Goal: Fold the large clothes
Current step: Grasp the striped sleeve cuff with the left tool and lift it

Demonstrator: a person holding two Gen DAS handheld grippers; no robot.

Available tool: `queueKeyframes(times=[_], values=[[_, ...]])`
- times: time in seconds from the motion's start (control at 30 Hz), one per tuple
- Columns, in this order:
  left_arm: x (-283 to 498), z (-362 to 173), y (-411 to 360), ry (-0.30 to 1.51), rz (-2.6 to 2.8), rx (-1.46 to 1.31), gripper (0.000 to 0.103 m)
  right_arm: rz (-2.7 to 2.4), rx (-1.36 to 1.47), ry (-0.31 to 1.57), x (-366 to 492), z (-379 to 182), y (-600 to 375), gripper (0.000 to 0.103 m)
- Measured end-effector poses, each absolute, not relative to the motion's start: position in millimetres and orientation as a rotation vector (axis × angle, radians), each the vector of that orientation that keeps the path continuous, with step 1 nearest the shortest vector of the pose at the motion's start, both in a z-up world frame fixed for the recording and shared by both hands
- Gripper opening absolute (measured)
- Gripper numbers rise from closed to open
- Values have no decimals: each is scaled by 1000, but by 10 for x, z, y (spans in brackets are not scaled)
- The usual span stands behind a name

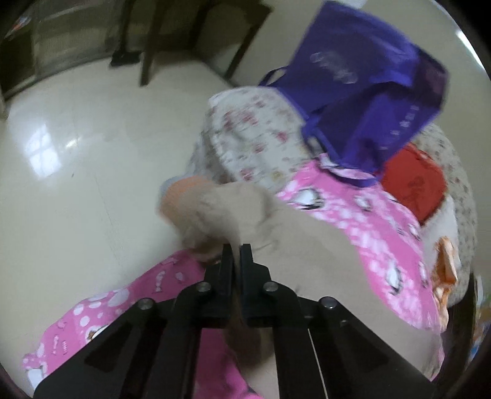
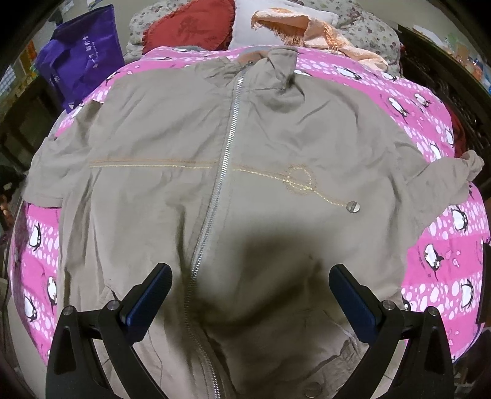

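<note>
- The left gripper (image 1: 236, 248) is squeezed shut, and its tips pinch a bit of the tan jacket (image 2: 214, 184) — it looks like the bunched sleeve just ahead of them, though the picture is blurry.
- The right gripper (image 2: 250, 276) is wide open and holds nothing. It hangs over the bottom half of the jacket, with the zipper (image 2: 227, 147) running up between its fingers and away from it.
- The jacket lies flat and front-up on the pink penguin sheet (image 2: 429, 122), which spreads out on both sides of the right gripper.
- Far past the collar sit a purple bag (image 2: 79, 61) and a red cushion (image 2: 190, 27).
- To fold well, I think the left gripper should keep its tight pinch and carry the sleeve across toward the zipper — slow and low, so the cloth stays smooth.
- The right gripper could press the middle down so the jacket does not slide.
</note>
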State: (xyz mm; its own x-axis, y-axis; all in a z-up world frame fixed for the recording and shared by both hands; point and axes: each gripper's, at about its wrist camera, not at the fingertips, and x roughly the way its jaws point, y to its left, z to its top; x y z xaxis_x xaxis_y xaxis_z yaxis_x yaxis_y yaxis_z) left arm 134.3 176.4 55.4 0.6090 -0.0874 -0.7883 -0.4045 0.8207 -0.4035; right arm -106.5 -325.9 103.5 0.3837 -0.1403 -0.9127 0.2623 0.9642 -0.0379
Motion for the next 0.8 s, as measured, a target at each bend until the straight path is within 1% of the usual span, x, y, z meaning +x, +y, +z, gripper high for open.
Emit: queueKeyframes(times=[0.13,0.4,0.53,0.63,0.67,0.7,0.73,0.77,0.8], values=[[1166,1029,1395,830,52,-505,2,-239,130,1143,-1058,1034,-3219,102],[765,1702,414,744,-246,-411,0,-211,128,1117,-1140,1117,-3156,102],[653,1825,-107,750,-362,-332,0,-231,155,1104,-1203,1170,-3255,103],[579,1775,-199,771,-344,-301,2,-237,180,1101,-1257,1198,-3336,103],[580,1727,-176,789,-314,-298,12,-237,183,1100,-1273,1202,-3355,103],[580,1673,-111,812,-291,-315,33,-238,184,1100,-1286,1201,-3369,103],[573,1612,-30,827,-278,-347,49,-240,186,1101,-1292,1195,-3378,103],[558,1542,100,836,-252,-402,72,-241,189,1105,-1295,1181,-3390,103],[519,1480,240,828,-209,-461,74,-242,194,1110,-1294,1163,-3399,103]])
